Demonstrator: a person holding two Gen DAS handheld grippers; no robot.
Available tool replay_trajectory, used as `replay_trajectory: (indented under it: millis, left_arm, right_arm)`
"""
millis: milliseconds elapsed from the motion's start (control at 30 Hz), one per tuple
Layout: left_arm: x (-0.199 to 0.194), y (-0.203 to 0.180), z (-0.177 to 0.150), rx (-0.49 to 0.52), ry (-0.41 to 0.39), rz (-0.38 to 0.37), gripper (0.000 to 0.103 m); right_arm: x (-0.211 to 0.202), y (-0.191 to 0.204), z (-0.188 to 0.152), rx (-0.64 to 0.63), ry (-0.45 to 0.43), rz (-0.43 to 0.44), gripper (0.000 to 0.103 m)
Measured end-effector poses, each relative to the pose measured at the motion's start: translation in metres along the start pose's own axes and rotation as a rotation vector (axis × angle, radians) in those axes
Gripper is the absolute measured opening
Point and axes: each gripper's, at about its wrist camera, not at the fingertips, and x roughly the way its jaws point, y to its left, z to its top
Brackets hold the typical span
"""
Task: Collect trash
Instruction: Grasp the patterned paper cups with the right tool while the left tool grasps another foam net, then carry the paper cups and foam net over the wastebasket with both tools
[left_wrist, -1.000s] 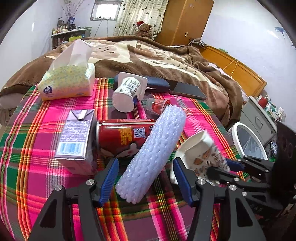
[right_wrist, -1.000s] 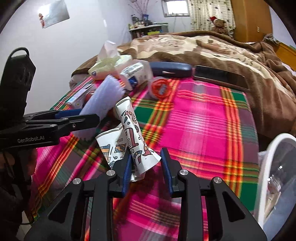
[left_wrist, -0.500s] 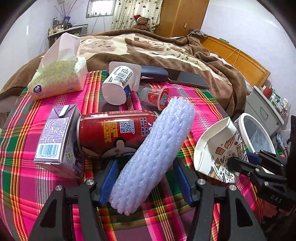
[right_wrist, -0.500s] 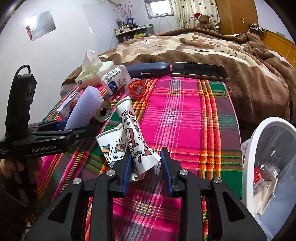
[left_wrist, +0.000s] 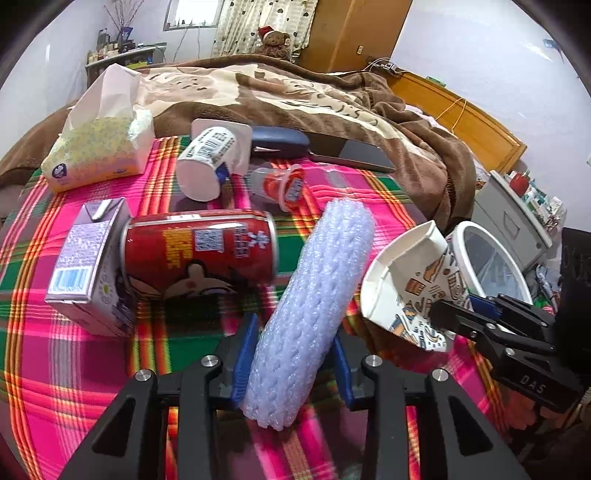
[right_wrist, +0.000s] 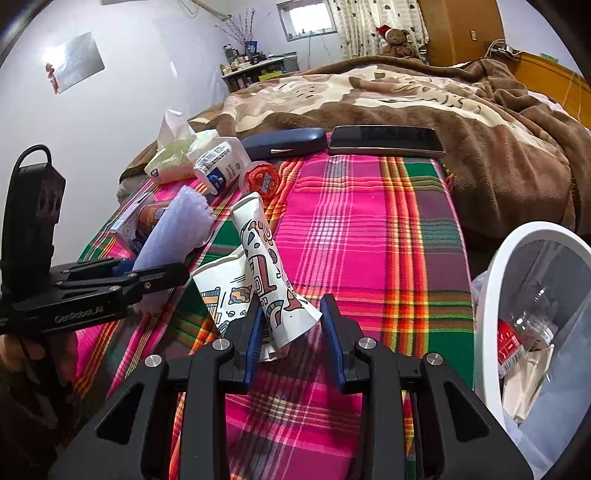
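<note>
Red can, carton beside bubble-wrap roll — touching.

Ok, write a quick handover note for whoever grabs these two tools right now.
Left tool: shut on the bubble wrap roll, over the cloth.
Right tool: shut on the crushed paper cup, near the white bin.
Done: a bottle and wrappers lie in the bin.
Left: bin both held items, then the red can, carton, yogurt cup and jelly cup.

We are seeing a tissue pack lying at the plaid cloth's far edge, beside a dark case and a phone.
</note>
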Motion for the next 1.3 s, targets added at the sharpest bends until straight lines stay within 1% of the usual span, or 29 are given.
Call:
replay_trajectory:
  millis: [133, 433, 533, 900, 1133, 1233, 1300]
  left_arm:
    - [-0.006, -0.007, -0.003, -0.006, -0.012, -0.006, 0.038]
    - [-0.021, -0.034, -0.004, 0.025, -0.039, -0.024, 0.038]
    - [-0.026, -0.049, -0.003, 0.048, -0.051, -0.032, 0.038]
    - [-0.038, -0.108, 0.002, 0.121, -0.087, -0.072, 0.038]
    - [-0.031, -0.149, 0.005, 0.161, -0.08, -0.109, 0.038]
    - [-0.025, -0.171, 0.006, 0.21, -0.088, -0.076, 0.038]
    - [-0.019, -0.185, 0.007, 0.223, -0.076, -0.105, 0.038]
  right_arm:
    - [-0.006, -0.004, -0.002, 0.017, -0.01, -0.005, 0.031]
    - [-0.027, -0.017, -0.007, 0.058, -0.049, -0.032, 0.031]
    - [-0.039, -0.024, -0.009, 0.074, -0.073, -0.04, 0.031]
    - [-0.08, -0.056, -0.015, 0.128, -0.153, -0.11, 0.031]
    - [-0.101, -0.079, -0.021, 0.176, -0.181, -0.166, 0.031]
    - [-0.11, -0.094, -0.024, 0.208, -0.192, -0.201, 0.031]
    - [-0.114, -0.104, -0.025, 0.228, -0.197, -0.224, 0.031]
